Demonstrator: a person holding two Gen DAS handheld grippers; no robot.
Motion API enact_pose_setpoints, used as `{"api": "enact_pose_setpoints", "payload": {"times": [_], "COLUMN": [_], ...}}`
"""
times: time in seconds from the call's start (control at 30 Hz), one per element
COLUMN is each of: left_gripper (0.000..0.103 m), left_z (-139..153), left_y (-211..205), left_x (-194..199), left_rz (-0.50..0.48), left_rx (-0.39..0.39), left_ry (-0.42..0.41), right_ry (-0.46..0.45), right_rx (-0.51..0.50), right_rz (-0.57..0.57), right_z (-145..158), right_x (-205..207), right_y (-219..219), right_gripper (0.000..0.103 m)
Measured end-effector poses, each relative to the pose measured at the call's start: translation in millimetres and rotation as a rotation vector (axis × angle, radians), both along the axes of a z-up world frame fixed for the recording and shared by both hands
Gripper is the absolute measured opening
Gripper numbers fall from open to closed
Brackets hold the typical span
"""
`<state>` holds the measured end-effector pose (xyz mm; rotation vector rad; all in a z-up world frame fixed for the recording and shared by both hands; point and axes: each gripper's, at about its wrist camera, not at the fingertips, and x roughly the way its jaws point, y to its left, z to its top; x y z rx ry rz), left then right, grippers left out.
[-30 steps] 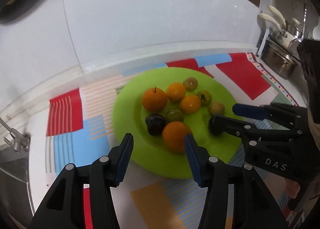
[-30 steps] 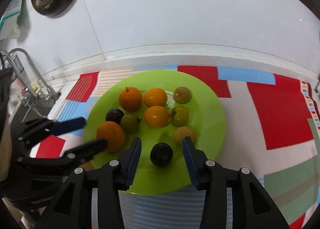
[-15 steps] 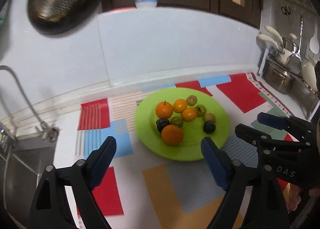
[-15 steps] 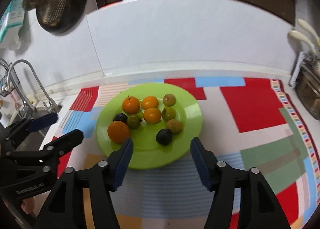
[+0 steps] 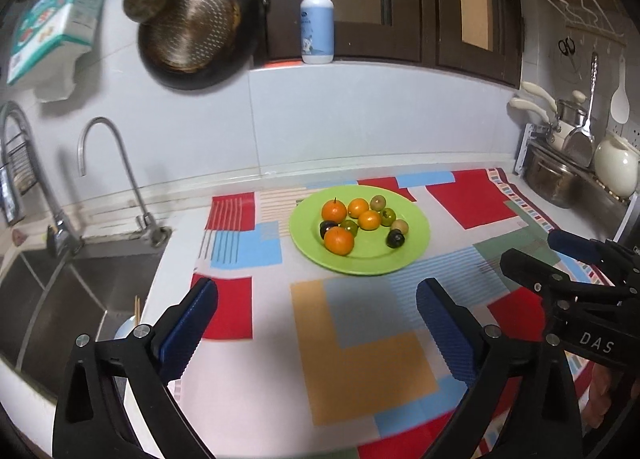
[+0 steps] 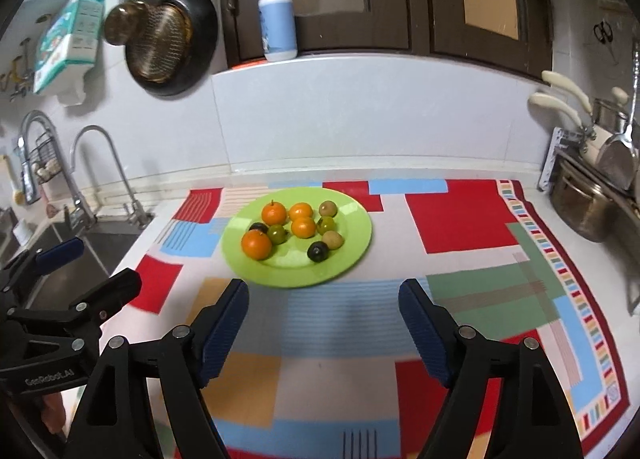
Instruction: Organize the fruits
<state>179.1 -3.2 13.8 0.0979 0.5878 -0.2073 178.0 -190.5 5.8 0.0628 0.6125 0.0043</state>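
Note:
A green plate (image 5: 408, 255) (image 6: 352, 259) sits on the patterned mat and holds several fruits: oranges (image 5: 338, 240) (image 6: 256, 244), small green fruits (image 5: 349, 226) (image 6: 277, 234), dark plums (image 5: 395, 238) (image 6: 318, 251) and brownish ones (image 5: 399, 225) (image 6: 333, 239). My left gripper (image 5: 316, 319) is open and empty, well back from the plate. My right gripper (image 6: 322, 317) is open and empty, also back from the plate. Each gripper shows at the edge of the other's view, the right one (image 5: 548, 255) and the left one (image 6: 96, 267).
A colourful mat (image 5: 360, 359) covers the white counter. A sink (image 5: 60, 299) with taps (image 5: 120, 163) lies left. Pots and utensils (image 5: 568, 163) stand right. A pan (image 5: 196, 27) and a soap bottle (image 5: 317, 23) are on the back wall and ledge.
Both grippers have pulled back and up from the plate and opened wider. The fruits have stayed on the plate.

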Motion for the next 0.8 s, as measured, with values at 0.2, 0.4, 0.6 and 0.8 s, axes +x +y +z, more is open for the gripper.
{"api": "enact_pose_setpoints", "payload": {"times": [0.2, 0.4, 0.6, 0.8], "left_gripper": [0.103, 0.103, 0.103, 0.103], "left_z": [10.4, 17.5, 23.5, 26.8], "left_y": [1.4, -0.4, -0.6, -0.1], "left_x": [-40.5, -75.0, -99.6, -118.4], "left_rz": [0.034, 0.043, 0.044, 0.043], "left_rx": [0.006, 0.026, 0.030, 0.027], "left_ry": [-0.033, -0.067, -0.085, -0.088], "right_ry": [-0.018, -0.023, -0.036, -0.051], "right_rx": [-0.011, -0.012, -0.007, -0.009], "right_rz": [0.010, 0.021, 0.024, 0.034], "right_z": [7.4, 10.0, 13.6, 18.7], "right_x": [-42.1, -77.0, -103.8, -123.6], "right_y": [1.1, 0.6, -0.4, 0.6], "right_gripper": [0.081, 0.081, 0.081, 0.081]}}
